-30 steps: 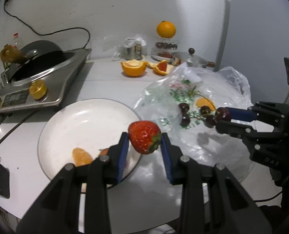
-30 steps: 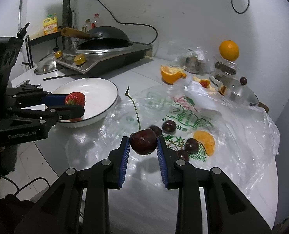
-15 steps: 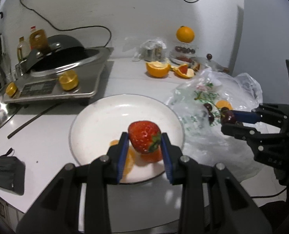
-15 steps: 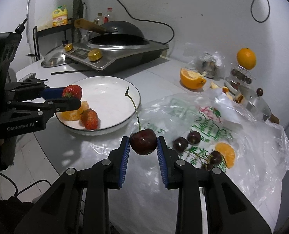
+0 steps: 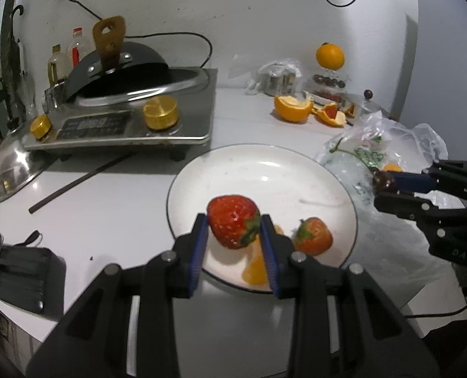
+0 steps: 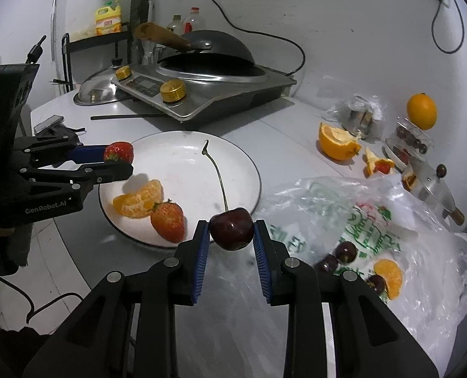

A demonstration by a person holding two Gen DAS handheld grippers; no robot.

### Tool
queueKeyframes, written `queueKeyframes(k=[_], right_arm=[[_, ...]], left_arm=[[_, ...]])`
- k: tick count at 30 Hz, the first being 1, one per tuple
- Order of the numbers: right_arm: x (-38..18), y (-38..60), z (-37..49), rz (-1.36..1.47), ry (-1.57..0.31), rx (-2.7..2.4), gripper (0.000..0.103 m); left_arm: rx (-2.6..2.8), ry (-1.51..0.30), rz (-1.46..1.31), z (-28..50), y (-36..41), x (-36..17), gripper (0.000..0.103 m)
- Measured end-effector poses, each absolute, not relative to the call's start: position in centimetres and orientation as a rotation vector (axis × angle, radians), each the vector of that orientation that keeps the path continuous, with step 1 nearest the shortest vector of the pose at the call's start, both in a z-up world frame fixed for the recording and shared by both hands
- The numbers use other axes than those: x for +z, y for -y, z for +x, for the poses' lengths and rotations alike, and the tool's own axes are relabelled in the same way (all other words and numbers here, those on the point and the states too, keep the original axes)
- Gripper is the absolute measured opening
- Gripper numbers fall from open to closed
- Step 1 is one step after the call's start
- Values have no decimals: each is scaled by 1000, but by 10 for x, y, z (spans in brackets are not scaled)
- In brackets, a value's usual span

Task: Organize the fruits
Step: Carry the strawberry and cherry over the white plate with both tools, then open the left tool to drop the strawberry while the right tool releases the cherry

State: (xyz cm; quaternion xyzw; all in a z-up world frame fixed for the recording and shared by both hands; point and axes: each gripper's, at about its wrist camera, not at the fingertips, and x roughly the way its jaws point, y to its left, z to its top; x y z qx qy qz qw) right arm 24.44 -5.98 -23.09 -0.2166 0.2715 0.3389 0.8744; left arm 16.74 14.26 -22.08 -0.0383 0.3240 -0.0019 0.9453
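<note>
Left wrist: strawberry point(image 5: 233, 221) between tongs point(image 5: 234, 245).

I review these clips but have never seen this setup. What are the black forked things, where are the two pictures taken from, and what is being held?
They are hand-held two-finger grippers, one in each of a person's hands, each with a fisheye camera looking along its fingers. The left gripper clamps a strawberry over the white plate. The right gripper clamps a stemmed cherry beside the plate. On the plate lie another strawberry and an orange segment. More cherries rest on a plastic bag.
</note>
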Motion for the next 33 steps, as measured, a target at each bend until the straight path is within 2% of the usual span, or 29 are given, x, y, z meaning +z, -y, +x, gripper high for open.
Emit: queueKeyframes(k=[28,33], right_arm=[[-253,19,266,-476,-658,744,30],[-254,19,266,-470,-675,741,31]], left_arm=[[-27,-710,-69,183,-153,-233,35],[-22,-708,-62,182,-151,-232,43]])
